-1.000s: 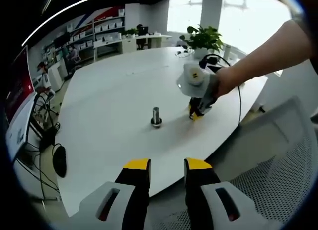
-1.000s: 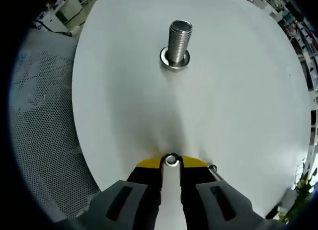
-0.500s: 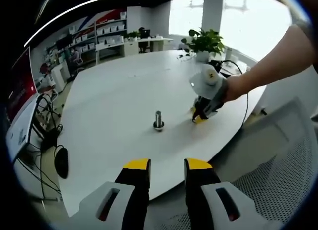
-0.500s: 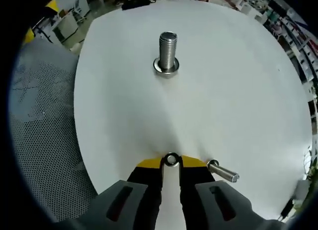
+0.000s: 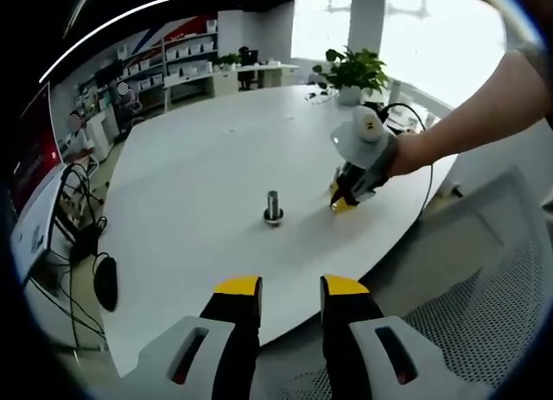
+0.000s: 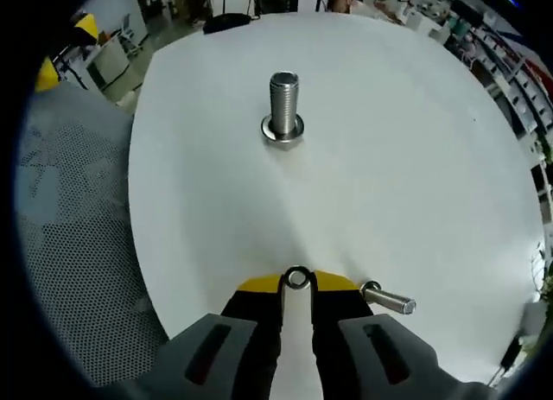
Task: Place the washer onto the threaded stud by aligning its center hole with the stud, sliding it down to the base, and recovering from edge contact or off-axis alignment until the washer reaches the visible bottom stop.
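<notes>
Right hand-held gripper sits low over the white round desk, its yellow-tipped jaws pinched tight on a small silver metal washer, which stands on edge between the tips with its hole facing the camera. Ahead of it, well apart, the upright threaded steel stud rises from its wider base on the desk. Just beside the right jaw lies a loose silver bolt, flat on the desk.

In the left gripper view, the right hand-held gripper is tilted down with its tips at the desk, a person's hand wrapped behind it and the forearm reaching in from the right. The stud stands near it, to its left.

The left hand-held gripper hangs off the desk's near edge, jaws a narrow gap apart, holding nothing. A potted green plant stands at the desk's far end.
</notes>
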`<state>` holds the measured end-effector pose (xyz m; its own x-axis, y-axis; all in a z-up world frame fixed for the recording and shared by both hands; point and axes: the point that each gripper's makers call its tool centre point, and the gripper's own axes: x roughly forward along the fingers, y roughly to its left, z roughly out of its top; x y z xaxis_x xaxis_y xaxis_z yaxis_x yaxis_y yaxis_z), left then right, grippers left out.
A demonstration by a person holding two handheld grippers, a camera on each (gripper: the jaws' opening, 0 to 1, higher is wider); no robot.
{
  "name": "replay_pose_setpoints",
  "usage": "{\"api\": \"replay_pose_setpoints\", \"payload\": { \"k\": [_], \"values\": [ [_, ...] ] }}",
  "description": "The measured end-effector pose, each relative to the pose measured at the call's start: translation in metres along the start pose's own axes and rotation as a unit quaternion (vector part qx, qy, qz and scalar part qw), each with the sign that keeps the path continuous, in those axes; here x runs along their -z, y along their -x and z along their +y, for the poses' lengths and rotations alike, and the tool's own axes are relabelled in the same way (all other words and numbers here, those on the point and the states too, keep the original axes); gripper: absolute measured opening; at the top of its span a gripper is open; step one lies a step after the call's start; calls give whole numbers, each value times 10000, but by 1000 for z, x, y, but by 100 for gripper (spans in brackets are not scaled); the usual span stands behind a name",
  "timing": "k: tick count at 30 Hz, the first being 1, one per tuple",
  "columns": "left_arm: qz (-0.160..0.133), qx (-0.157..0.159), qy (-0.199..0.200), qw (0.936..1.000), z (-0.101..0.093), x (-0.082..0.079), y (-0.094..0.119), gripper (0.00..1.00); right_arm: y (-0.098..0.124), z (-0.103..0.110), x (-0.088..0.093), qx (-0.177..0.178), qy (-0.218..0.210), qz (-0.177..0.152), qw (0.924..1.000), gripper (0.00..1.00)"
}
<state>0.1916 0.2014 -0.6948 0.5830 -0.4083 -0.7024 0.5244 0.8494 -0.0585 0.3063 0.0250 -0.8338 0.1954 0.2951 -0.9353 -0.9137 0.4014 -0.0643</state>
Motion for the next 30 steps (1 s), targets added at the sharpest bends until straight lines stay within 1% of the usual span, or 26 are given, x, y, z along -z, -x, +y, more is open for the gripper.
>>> {"api": "replay_pose_setpoints", "payload": {
  "k": [3, 6, 7, 8, 9, 10, 11, 12, 14, 16, 20, 25, 26, 28, 30],
  "values": [
    [2, 8, 5, 10000, 0, 0, 0, 25, 7, -5, -10, 21, -241, -259, 9994, 13],
    [8, -6, 21, 10000, 1, 0, 0, 25, 17, -5, -19, 3, -394, -433, 9983, 13],
    [-36, -30, 18, 10000, 2, -1, 1, 25, 18, -5, -21, 9, -408, -476, 9980, 13],
    [-67, -23, 39, 10000, 2, -2, 2, 25, 21, -6, -26, -13, -465, -598, 9971, 13],
    [-70, -17, 44, 10000, 2, -2, 1, 25, 23, -3, -32, -120, -617, -723, 9954, 13],
    [-55, -10, 31, 10000, 1, -2, 1, 25, 28, 2, -42, -344, -855, -1002, 9907, 13],
    [-32, 22, -10, 10000, -1, -1, 0, 25, 31, -1, -46, -287, -980, -1084, 9889, 13],
    [-23, 39, -35, 10000, -2, -1, 0, 25, 35, -8, -46, -143, -970, -1088, 9892, 13],
    [17, 62, -44, 10000, -2, 0, -1, 25, 39, -10, -48, -177, -962, -1120, 9889, 13],
    [41, 66, -41, 10000, -2, 1, -1, 25, 43, -14, -48, -97, -868, -1138, 9897, 13],
    [7, 54, -9, 10000, -1, 0, 0, 25, 48, -24, -47, -25, -888, -1178, 9891, 13],
    [55, 77, -27, 10000, -2, 1, -1, 25, 57, -35, -43, 53, -1103, -1286, 9855, 13],
    [60, 81, -23, 9999, -2, 2, -1, 25, 61, -37, -44, 40, -1213, -1368, 9831, 13],
    [46, 83, -10, 10000, -2, 1, -1, 25, 65, -41, -43, 100, -1235, -1438, 9818, 13],
    [30, 76, 3, 10000, -2, 1, -1, 25, 67, -46, -39, 155, -1238, -1425, 9819, 13]
  ]
}}
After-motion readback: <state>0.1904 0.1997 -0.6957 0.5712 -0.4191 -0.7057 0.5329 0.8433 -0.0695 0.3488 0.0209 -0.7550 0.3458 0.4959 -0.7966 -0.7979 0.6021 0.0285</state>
